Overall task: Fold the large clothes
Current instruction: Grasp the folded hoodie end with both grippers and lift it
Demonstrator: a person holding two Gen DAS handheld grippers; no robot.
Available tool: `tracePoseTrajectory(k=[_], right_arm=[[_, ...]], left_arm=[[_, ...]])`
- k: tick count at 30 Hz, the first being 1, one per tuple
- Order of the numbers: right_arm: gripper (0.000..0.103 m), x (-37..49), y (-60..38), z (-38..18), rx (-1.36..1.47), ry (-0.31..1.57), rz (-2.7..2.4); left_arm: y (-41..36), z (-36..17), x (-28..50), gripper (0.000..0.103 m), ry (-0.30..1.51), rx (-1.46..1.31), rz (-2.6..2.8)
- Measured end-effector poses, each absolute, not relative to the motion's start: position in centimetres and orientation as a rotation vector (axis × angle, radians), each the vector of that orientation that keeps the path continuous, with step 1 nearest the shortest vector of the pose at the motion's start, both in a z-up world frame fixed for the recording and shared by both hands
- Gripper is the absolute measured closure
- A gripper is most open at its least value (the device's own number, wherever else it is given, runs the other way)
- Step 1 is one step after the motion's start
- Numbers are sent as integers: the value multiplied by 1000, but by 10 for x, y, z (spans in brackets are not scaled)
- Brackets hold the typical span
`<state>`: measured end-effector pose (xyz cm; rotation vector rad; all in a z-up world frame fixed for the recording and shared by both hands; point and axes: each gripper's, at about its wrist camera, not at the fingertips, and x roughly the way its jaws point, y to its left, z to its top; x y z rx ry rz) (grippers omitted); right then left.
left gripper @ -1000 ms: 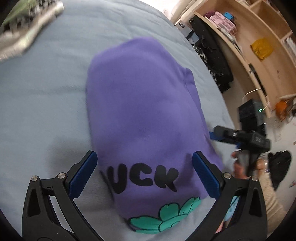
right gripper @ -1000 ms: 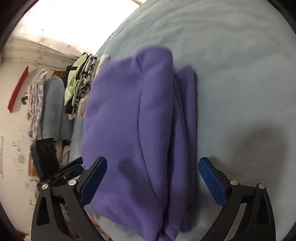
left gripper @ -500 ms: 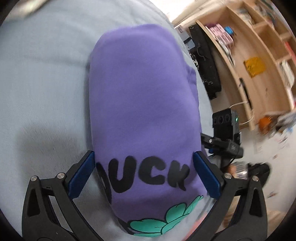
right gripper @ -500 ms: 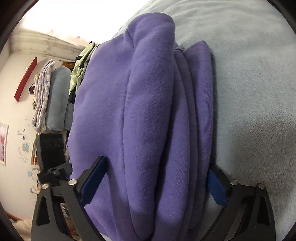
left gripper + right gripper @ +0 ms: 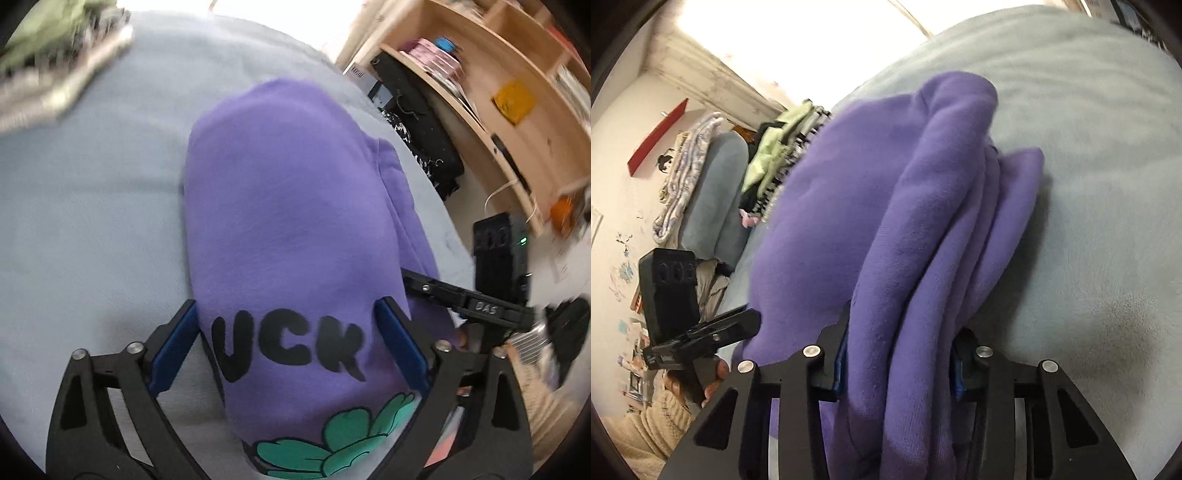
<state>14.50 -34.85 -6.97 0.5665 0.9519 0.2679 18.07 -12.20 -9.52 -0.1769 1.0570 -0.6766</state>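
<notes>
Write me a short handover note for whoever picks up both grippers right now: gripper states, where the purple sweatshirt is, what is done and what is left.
Left gripper: jaws closing around the printed end of the folded purple sweatshirt; the blue pads touch its two sides.
Right gripper: jaws closing, pads already pinching the stacked folded layers at the sweatshirt's side edge.
Sweatshirt: a compact folded bundle on the light blue blanket, black lettering and green flower print facing up.
Other folded clothes are stacked beyond it.
Done: the folding looks complete.
Left: probably finish both grips, then lift the bundle and move it, perhaps to that stack.
</notes>
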Motion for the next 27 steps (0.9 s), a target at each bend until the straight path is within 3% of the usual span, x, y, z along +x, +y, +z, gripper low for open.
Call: tracePoseTrajectory(k=[1, 2, 3, 6, 11, 12, 15, 16, 23, 27], right_arm=[[63, 141, -343, -61, 566, 923, 273], [64, 139, -338, -53, 562, 901, 283], [64, 137, -329, -40, 562, 865, 311], [64, 141, -287, -3, 464, 815, 332], [64, 156, -267, 5, 390, 875, 252], [64, 158, -262, 5, 395, 885, 236], [65, 158, -278, -9, 406, 951, 178], [65, 158, -285, -15, 418, 969, 164], [65, 153, -358, -85, 640, 1019, 157], [65, 150, -373, -104, 705, 1001, 193]], left_arm=[[-123, -82, 173, 42, 1003, -116, -675], [-126, -71, 167, 48, 964, -48, -666], [-130, -56, 159, 67, 916, 27, -683], [-136, -29, 142, 67, 876, 89, -780], [-119, -32, 137, 64, 888, 43, -729], [-107, -36, 141, 59, 917, -26, -726], [-71, -52, 152, 31, 966, -111, -676], [-60, -61, 157, 28, 990, -154, -672], [-18, -139, 189, 27, 1218, -461, -775], [-18, -170, 202, 17, 1270, -606, -861]])
